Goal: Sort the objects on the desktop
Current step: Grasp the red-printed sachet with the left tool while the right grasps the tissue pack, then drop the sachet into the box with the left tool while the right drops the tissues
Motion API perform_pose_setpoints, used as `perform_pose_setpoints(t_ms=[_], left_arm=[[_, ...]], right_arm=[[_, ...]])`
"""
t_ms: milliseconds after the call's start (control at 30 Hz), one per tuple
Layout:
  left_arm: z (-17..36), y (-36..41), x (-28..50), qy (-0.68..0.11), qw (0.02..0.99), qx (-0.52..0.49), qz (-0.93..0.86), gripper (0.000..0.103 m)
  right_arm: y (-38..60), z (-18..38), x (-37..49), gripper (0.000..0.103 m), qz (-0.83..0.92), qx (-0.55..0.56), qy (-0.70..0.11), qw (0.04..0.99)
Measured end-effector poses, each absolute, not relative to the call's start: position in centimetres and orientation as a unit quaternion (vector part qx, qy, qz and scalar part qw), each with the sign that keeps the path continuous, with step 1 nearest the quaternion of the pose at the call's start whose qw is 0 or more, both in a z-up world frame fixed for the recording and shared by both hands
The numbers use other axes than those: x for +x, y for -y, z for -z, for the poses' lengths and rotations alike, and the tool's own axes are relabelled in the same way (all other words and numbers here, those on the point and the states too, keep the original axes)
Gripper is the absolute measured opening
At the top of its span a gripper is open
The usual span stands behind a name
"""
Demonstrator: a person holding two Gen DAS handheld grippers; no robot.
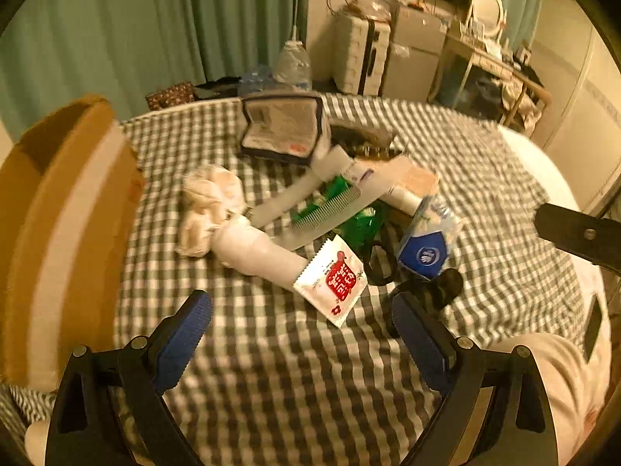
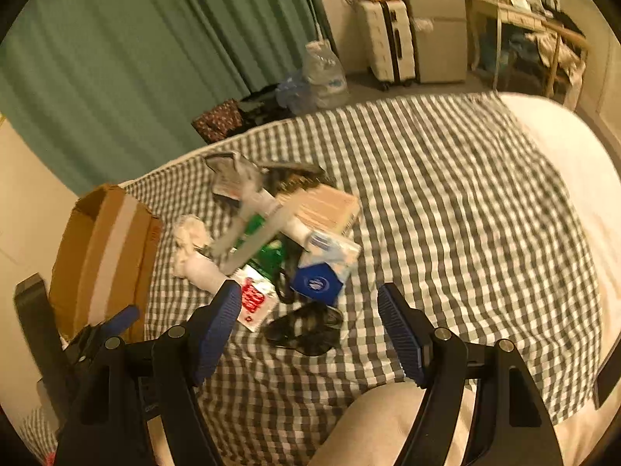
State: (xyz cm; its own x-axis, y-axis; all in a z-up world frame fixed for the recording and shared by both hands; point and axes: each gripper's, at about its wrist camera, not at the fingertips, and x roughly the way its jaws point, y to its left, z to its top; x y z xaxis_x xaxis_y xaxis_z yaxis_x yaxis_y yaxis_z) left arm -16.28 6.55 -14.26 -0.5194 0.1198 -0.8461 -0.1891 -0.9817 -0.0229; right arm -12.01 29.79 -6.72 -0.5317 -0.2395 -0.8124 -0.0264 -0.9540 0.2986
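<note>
**Two open grippers over a heap of clutter on a checked cloth**

I hold my left gripper [image 1: 302,343] above the grey-and-white checked cloth [image 1: 271,369], its blue-padded jaws spread wide with nothing between them. My right gripper [image 2: 309,332] hangs the same way, jaws well apart and empty, above a pair of dark sunglasses [image 2: 306,328] that lies on the cloth.

The things to be sorted sit in one loose pile near the middle of the cloth. Nearest my left gripper is a white sachet with a red label [image 1: 333,279], resting on the end of a white tube-like object [image 1: 252,246]. Beside that tube lies a crumpled cream cloth [image 1: 209,206]. A silver comb [image 1: 330,213] lies slantwise over green packaging [image 1: 359,227], with a blue-and-white packet [image 1: 425,250] just to its right and black scissors [image 1: 378,260] between the sachet and the packet. At the far side of the pile stands an open dark-edged case [image 1: 281,128].

A brown cardboard box [image 1: 58,213] with a pale tape strip stands at the left edge of the cloth, apart from the pile. My knee [image 2: 380,423] shows low in the right wrist view.
</note>
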Motion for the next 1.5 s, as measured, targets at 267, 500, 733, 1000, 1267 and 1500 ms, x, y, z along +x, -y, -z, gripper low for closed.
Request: perform_pose_setpoints(t_ms=[267, 500, 733, 1000, 1267, 1500], left_arm=[[19.2, -7.2, -19.9, -0.026, 0.091, -0.515, -0.852, 0.092], [21.5, -7.0, -20.7, 0.006, 0.135, -0.540, -0.830, 0.019], [19.8, -7.6, -19.7, 0.003, 0.175, -0.522, -0.835, 0.004], [18.0, -6.3, -19.4, 0.011, 0.171, -0.510, -0.843, 0.004], [15.7, -5.4, -18.2, 0.007, 0.161, -0.494, -0.854, 0.004], [12.2, -4.1, -16.8, 0.013, 0.151, -0.467, -0.871, 0.004]], right_arm=[[-30.9, 10.6, -14.1, 0.073, 0.844, 0.509, 0.156, 0.061], [-30.2, 14.1, -16.9, 0.073, 0.825, 0.540, 0.155, 0.063], [-29.3, 16.8, -19.5, 0.064, 0.810, 0.564, 0.148, 0.064], [-28.9, 16.9, -19.3, 0.026, 0.806, 0.564, 0.156, 0.086], [-28.9, 15.1, -17.8, 0.020, 0.816, 0.550, 0.158, 0.085], [-28.8, 11.3, -15.4, 0.020, 0.836, 0.520, 0.154, 0.085]])
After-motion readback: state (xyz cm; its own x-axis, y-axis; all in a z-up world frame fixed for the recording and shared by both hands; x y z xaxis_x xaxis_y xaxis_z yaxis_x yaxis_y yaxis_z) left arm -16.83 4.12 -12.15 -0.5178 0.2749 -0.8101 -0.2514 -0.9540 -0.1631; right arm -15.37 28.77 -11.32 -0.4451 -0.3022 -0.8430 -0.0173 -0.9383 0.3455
